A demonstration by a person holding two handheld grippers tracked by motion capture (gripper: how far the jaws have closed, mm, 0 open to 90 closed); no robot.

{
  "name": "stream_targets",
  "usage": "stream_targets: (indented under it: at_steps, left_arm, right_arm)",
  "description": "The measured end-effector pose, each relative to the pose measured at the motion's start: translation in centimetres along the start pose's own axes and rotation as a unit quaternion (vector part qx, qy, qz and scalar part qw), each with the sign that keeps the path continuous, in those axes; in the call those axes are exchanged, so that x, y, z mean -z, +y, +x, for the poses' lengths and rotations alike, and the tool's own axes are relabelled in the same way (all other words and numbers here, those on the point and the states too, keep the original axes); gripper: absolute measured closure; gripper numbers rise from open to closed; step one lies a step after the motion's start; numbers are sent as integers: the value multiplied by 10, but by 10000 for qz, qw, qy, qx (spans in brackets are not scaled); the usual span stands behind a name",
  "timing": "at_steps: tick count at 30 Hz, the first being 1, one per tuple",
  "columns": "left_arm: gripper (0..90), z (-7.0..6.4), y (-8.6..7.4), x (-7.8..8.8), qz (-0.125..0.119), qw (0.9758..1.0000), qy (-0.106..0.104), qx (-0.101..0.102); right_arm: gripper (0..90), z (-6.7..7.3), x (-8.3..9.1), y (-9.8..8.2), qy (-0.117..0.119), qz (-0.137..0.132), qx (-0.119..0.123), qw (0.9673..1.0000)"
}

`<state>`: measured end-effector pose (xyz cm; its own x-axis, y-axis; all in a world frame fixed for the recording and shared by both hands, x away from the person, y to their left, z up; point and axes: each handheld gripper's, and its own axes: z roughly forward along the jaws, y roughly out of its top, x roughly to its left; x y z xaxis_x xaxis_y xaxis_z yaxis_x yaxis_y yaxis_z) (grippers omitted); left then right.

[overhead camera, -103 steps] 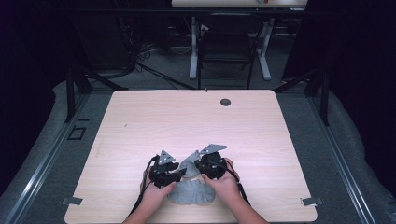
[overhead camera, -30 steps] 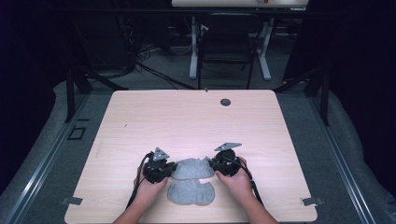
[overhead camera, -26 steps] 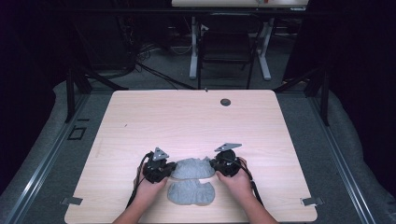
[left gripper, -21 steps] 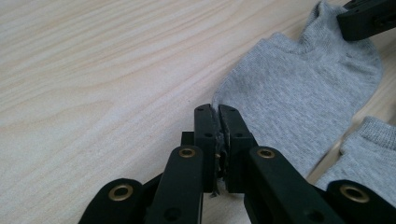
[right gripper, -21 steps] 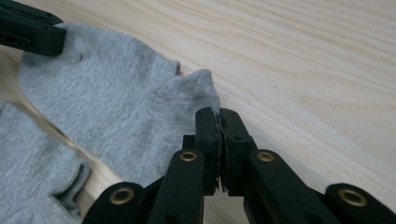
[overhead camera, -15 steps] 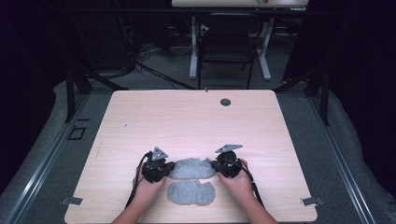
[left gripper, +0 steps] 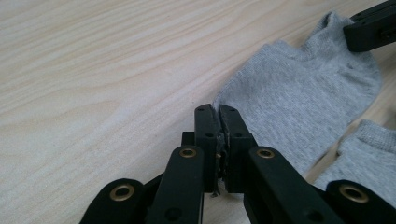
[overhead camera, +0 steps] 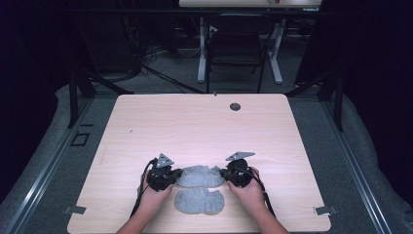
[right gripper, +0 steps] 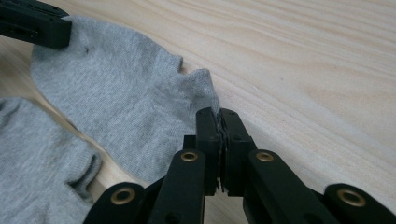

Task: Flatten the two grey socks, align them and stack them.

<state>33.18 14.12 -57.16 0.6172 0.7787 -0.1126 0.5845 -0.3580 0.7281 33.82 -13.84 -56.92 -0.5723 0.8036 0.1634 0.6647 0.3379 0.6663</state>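
Since the frame 3.4 s back, both hands have spread apart: then the grippers sat nearly touching over a bunched grey heap at lower centre of the high view, now the left gripper [overhead camera: 171, 177] and right gripper [overhead camera: 228, 175] sit at opposite ends of a grey ankle sock [overhead camera: 199, 176] stretched flat btwn them. Over the last sec both sets of jaws have been closing, w/ sock fabric btwn them. A second grey sock [overhead camera: 198, 201] lies just below the first, near the table's [overhead camera: 204, 126] bottom edge. High view gives the layout but the jaw tips are too small to read there. Left gripper view settles it: left gripper [left gripper: 218, 116] is clamped on one end of the sock [left gripper: 299, 98], w/ the other gripper's black jaw at upper right on the far end. Right gripper view mirrors this: right gripper [right gripper: 218, 119] pinches the sock's [right gripper: 121, 84] cuff end, second sock [right gripper: 37, 158] at lower left.
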Motion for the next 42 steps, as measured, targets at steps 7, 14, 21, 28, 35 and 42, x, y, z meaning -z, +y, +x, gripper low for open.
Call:
stream_targets:
  at_steps: [7,14,21,28,35,42]
  left_arm:
    - [875,-2,3,5,-59,10000,11,-78]
    - [875,-2,6,15,-160,9998,-48,-79]
    - [875,-6,10,26,-259,9995,-132,-115]
    - [875,-16,8,42,-294,9990,-266,-214]
    - [875,-24,-1,56,-268,9985,-389,-274]
    - [875,-32,-15,63,-172,9983,-497,-264]
  right_arm:
    - [877,5,6,4,32,-89,-19,10000]
    - [877,9,16,9,59,-216,67,9997]
    - [876,14,27,11,105,-313,131,9994]
    - [876,21,43,6,197,-423,202,9987]
    - [876,29,59,-6,332,-408,311,9981]
    - [875,38,69,-20,456,-270,351,9980]
